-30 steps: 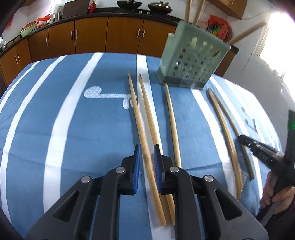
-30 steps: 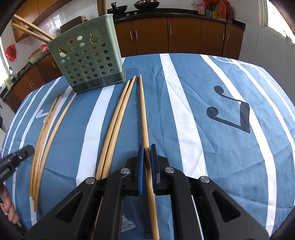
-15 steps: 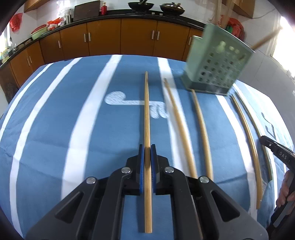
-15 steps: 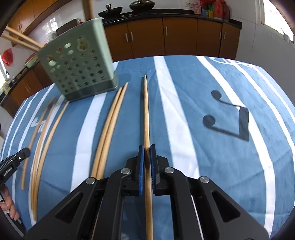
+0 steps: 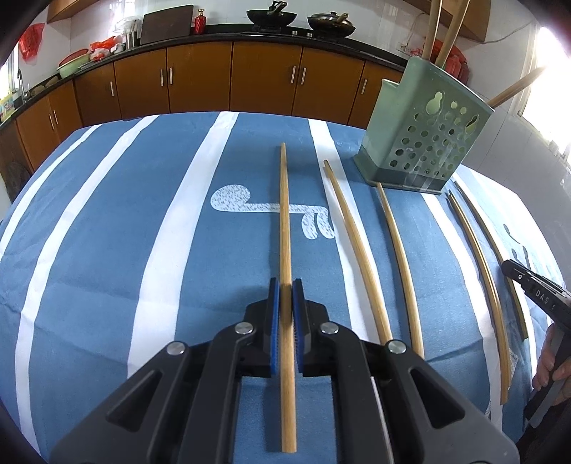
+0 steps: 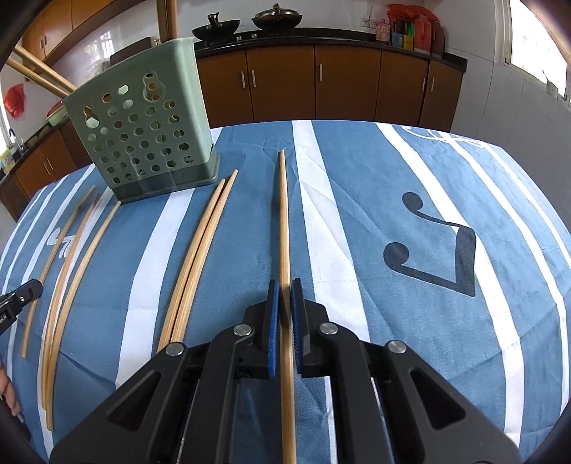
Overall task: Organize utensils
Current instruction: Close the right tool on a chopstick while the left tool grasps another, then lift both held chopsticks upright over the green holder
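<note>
My left gripper (image 5: 285, 285) & right gripper (image 6: 284, 285) each pinch a chopstick (image 5: 284, 221) mid-frame: light, stiff, slick; grip near middle.

I am in a home kitchen. Brown wooden cabinets (image 5: 200, 82) run under a dark countertop (image 6: 321, 37), with a wok (image 5: 272, 16) and a lidded pan (image 5: 331, 22) on the stove, bowls (image 5: 73, 66) at the left, and white tiled walls.
</note>
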{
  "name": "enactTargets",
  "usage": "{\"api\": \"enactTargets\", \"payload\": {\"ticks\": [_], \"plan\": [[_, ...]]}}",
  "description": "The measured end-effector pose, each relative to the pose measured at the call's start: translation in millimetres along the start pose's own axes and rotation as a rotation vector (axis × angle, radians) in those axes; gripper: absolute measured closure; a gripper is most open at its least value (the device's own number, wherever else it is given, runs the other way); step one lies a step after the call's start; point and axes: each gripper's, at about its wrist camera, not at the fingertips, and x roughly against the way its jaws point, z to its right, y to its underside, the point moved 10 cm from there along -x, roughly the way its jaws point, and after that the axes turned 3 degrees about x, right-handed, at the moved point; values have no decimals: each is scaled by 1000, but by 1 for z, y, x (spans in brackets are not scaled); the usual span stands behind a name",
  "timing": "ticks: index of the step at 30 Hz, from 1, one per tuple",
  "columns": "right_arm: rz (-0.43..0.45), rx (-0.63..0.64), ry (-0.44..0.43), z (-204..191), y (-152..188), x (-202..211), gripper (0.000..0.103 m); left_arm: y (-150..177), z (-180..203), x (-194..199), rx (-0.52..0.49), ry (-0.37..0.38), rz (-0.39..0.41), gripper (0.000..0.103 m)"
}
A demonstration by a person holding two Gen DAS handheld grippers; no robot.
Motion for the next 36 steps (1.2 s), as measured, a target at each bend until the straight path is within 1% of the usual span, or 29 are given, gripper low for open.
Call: {"api": "enactTargets", "payload": {"ticks": [11, 20, 25, 29, 31, 33, 36], "plan": [[0, -3, -4, 1, 0, 0, 94, 0, 0, 0, -13, -14, 0, 93], [0, -4, -4, 1, 0, 0, 94, 2, 4, 0, -30, -12, 0, 88], [-1, -12, -9, 1, 11, 9, 93, 7, 6, 4, -46, -8, -9, 88], [-2, -22, -23, 2, 22, 17, 93, 18, 3, 12, -25, 18, -18, 88], [-3, -26, -29, 3, 23, 18, 94, 21, 4, 14, -41, 7, -14, 89], [-2, -27, -28, 3, 22, 19, 95, 23, 5, 16, -65, -16, -10, 95], [3, -34, -42, 3, 22, 24, 96, 24, 3, 18, -54, -10, -29, 95]]}}
